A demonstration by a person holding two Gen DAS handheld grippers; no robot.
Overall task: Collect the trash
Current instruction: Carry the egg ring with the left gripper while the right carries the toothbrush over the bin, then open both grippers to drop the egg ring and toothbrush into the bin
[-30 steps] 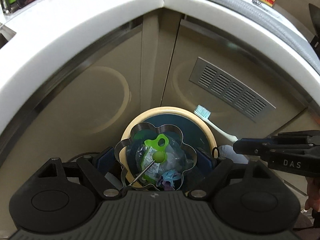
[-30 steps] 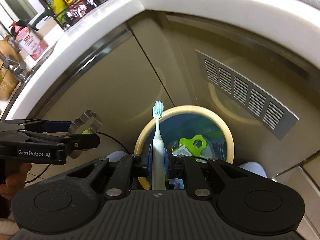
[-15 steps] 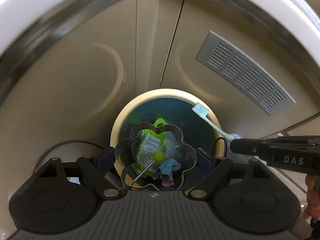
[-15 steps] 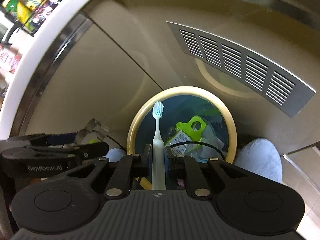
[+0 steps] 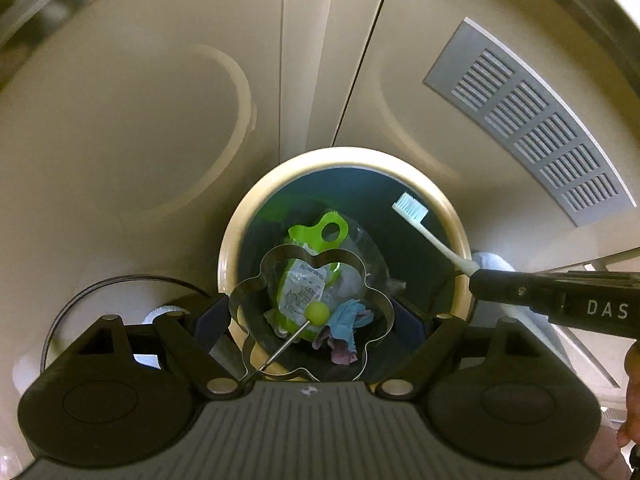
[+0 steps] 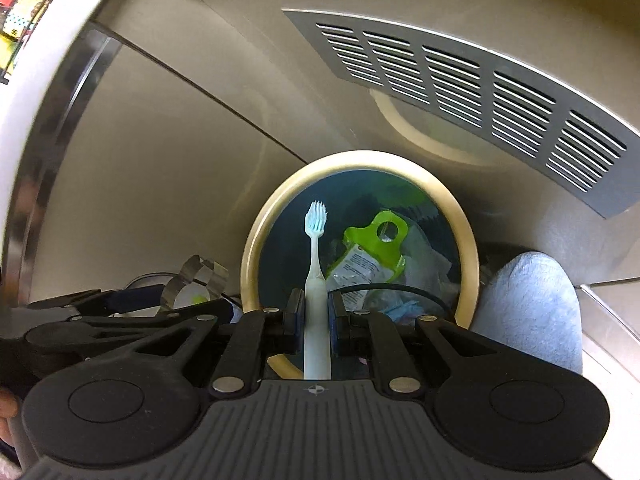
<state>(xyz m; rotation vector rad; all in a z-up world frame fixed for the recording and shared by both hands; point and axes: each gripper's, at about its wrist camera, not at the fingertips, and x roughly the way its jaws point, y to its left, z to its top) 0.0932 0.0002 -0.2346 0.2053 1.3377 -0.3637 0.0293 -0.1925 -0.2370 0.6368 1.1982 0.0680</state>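
A round trash bin with a cream rim (image 5: 248,216) (image 6: 466,216) stands on the floor against the cabinet. Inside lie a green-topped plastic package (image 5: 316,240) (image 6: 376,240), clear plastic and crumpled blue and pink scraps (image 5: 346,320). My left gripper (image 5: 310,312) is shut on a flower-shaped metal ring (image 5: 372,292) with a wire handle and green ball, held over the bin mouth. My right gripper (image 6: 316,312) is shut on a white toothbrush (image 6: 316,248) (image 5: 428,232), its blue bristles above the bin.
Beige cabinet doors with a grey vent grille (image 5: 532,132) (image 6: 480,92) rise behind the bin. A black cable (image 5: 120,284) loops on the floor at left. A light-blue slipper (image 6: 528,304) is right of the bin. The white countertop edge (image 6: 36,100) arches above.
Both grippers have dropped lower and closer to the bin, with the counter sliding out of view. The ring and toothbrush stay gripped and now hang over the bin opening.
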